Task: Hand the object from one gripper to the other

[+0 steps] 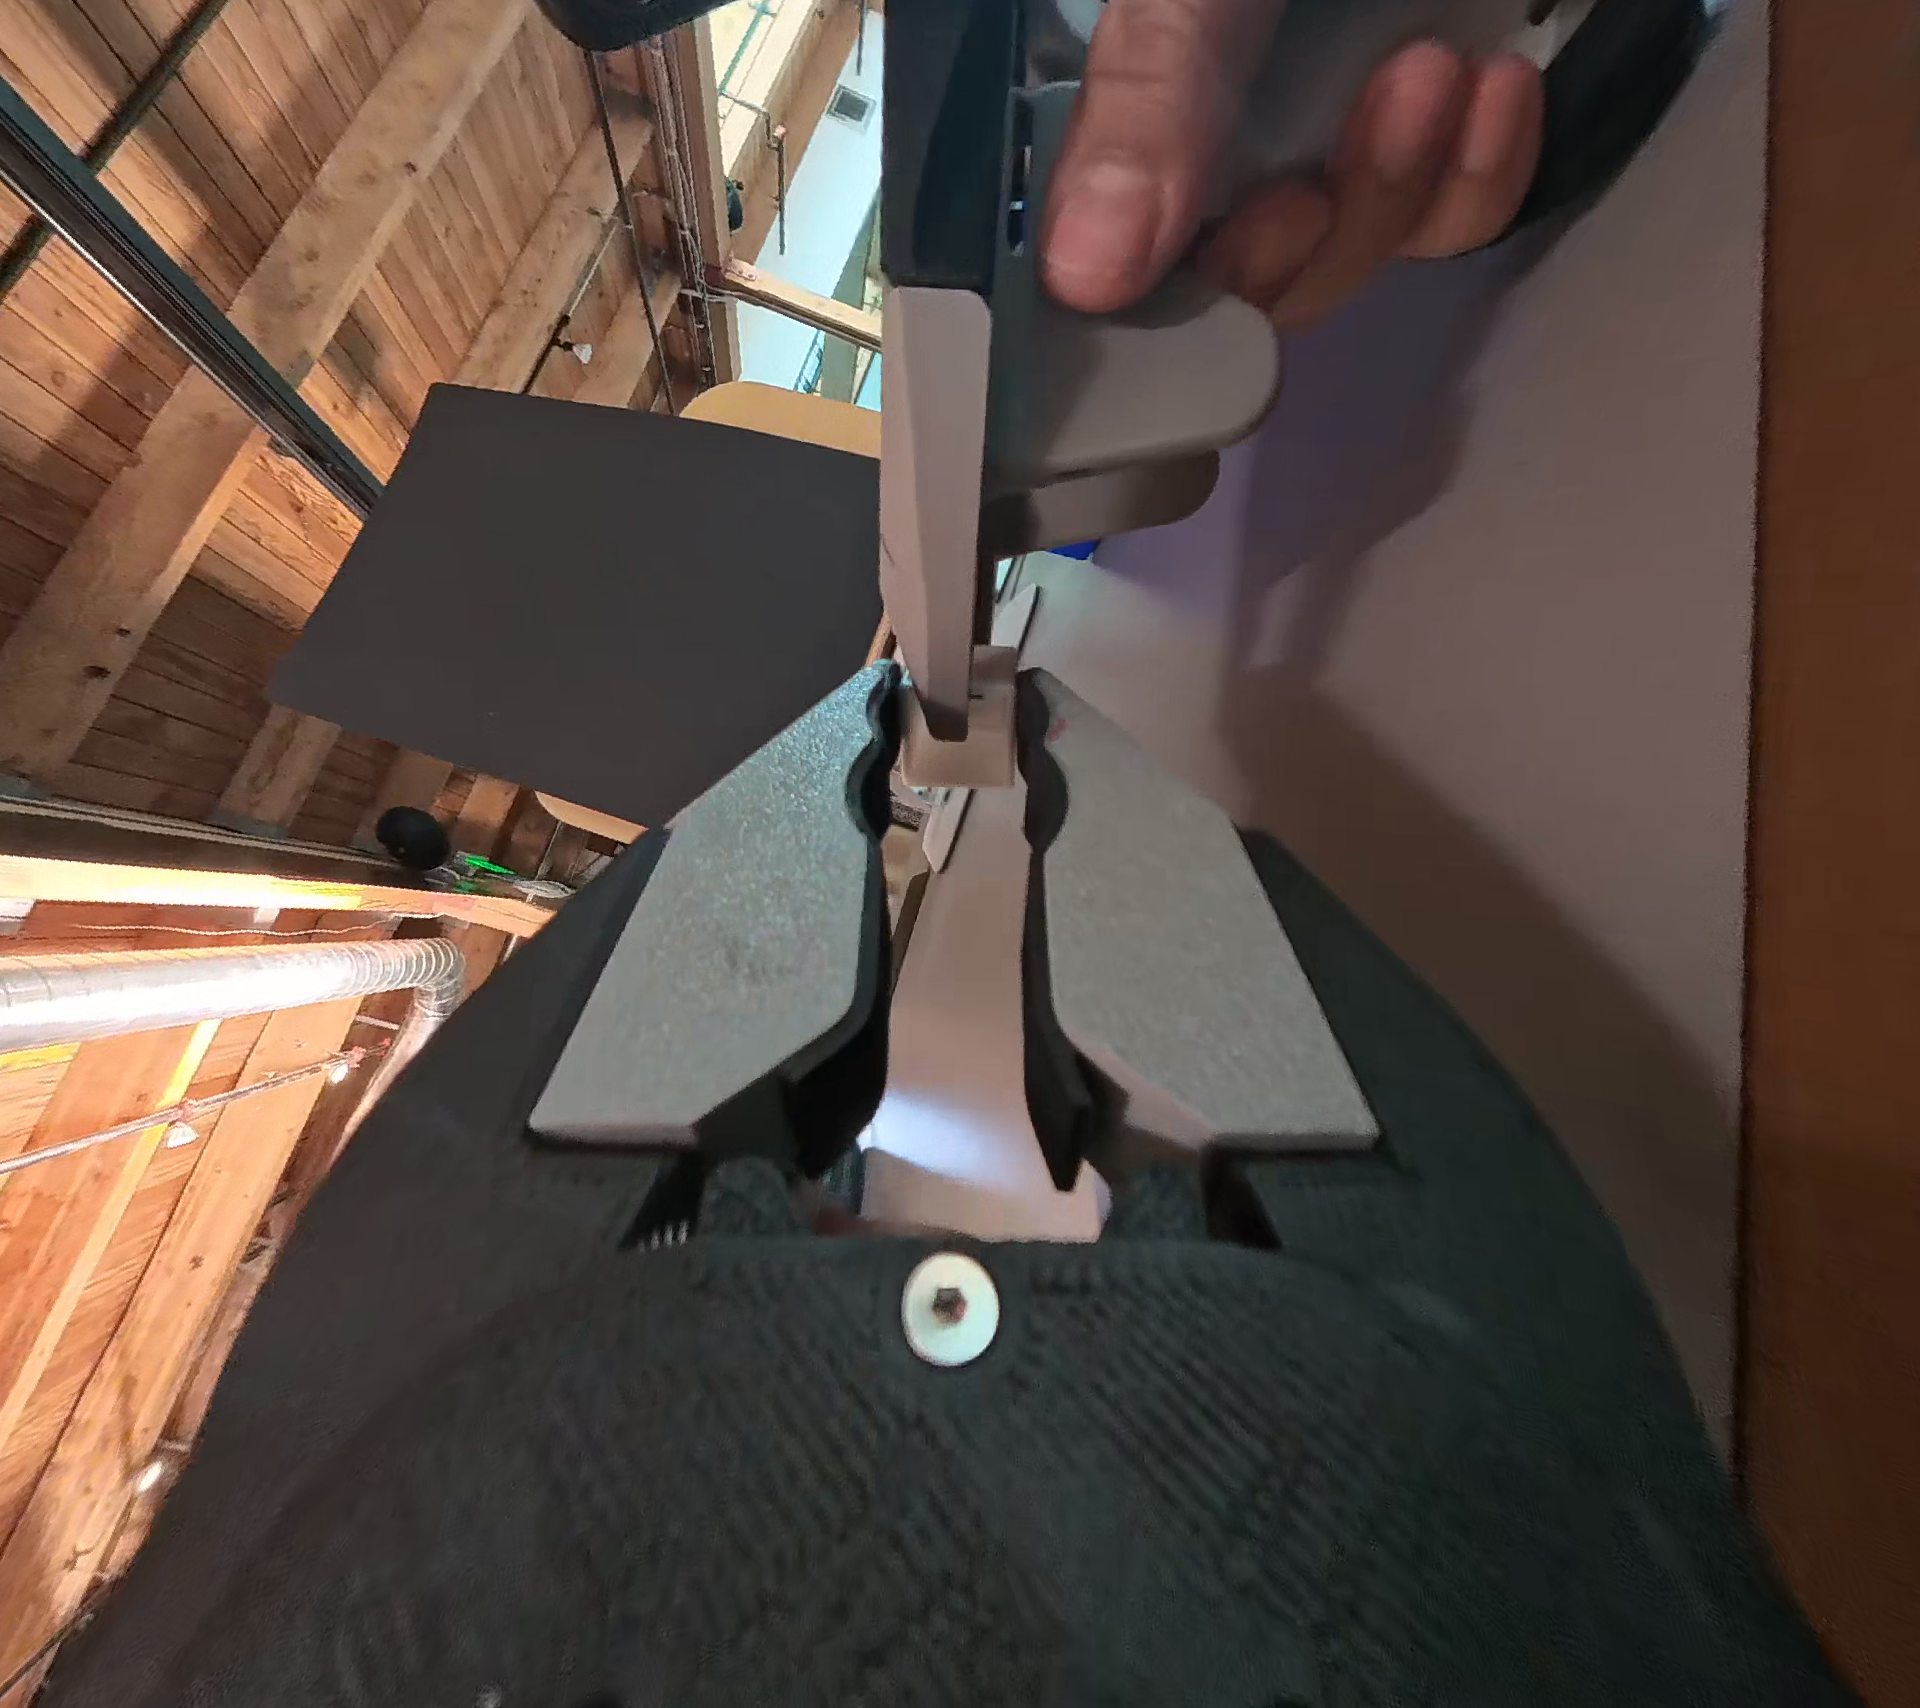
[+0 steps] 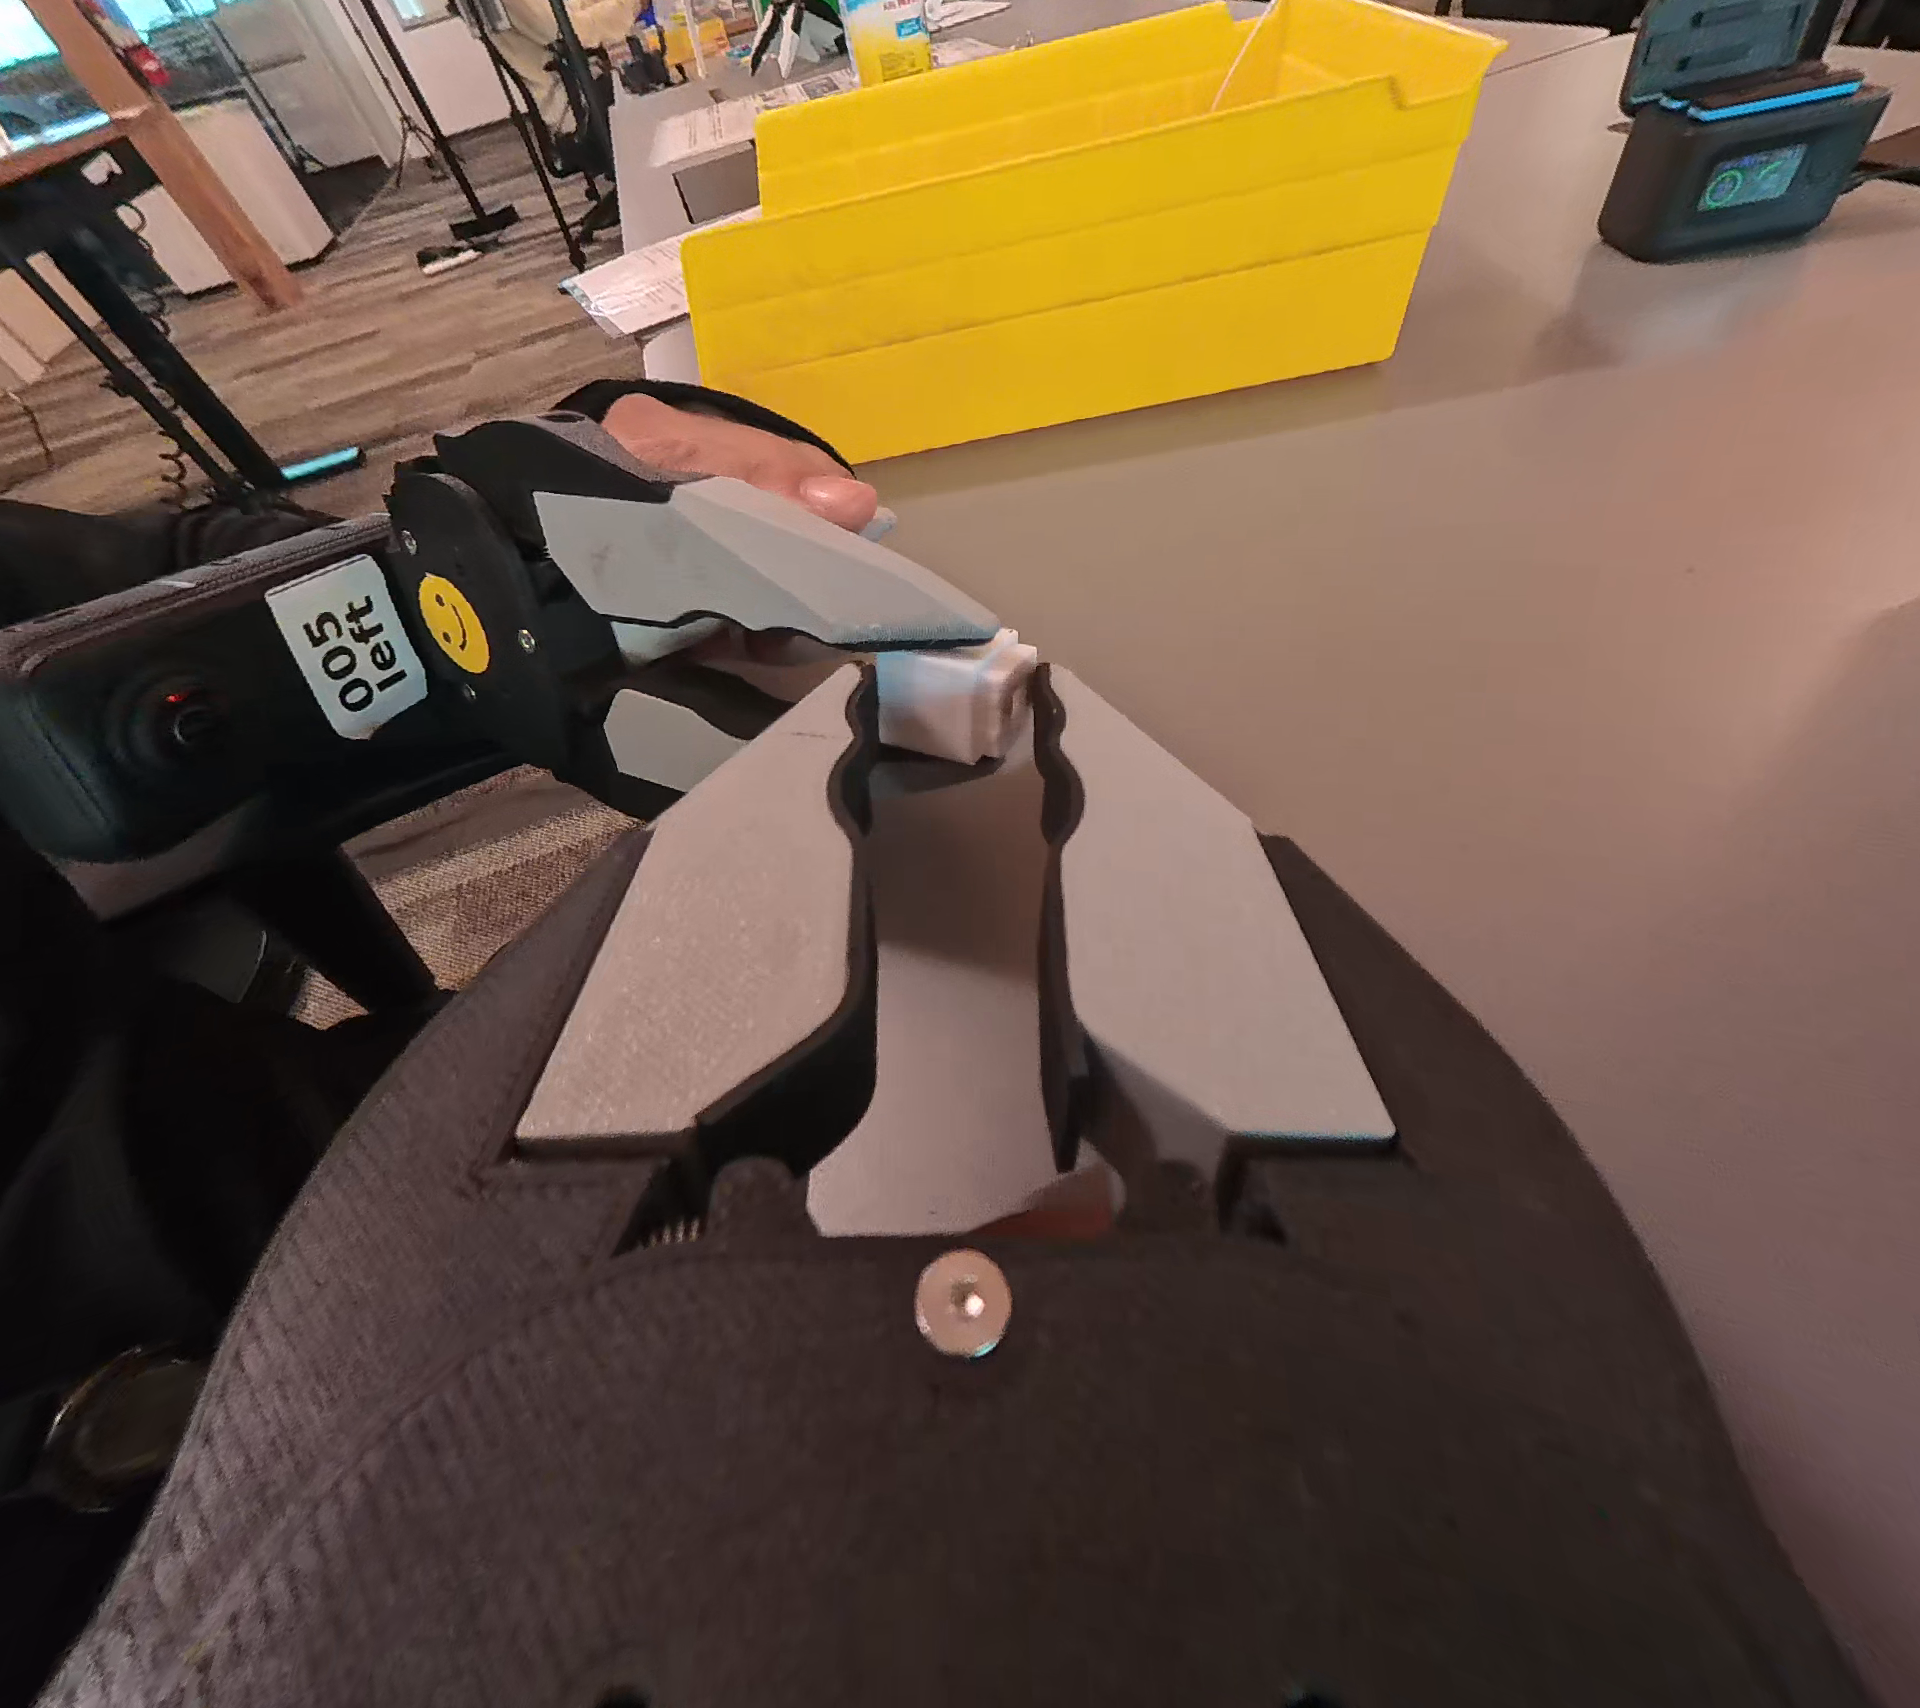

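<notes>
We see the small white block [image 2: 961, 708] up in the air over the grey table [image 2: 1455, 619], caught between both tools — the left gripper [image 1: 961, 728] clamps it at its fingertips, and the right gripper [image 2: 951, 702], coming in crosswise, pinches the same block too. A yellow bin [image 2: 1070, 276] sits at twelve o'clock beyond it, well apart.
</notes>
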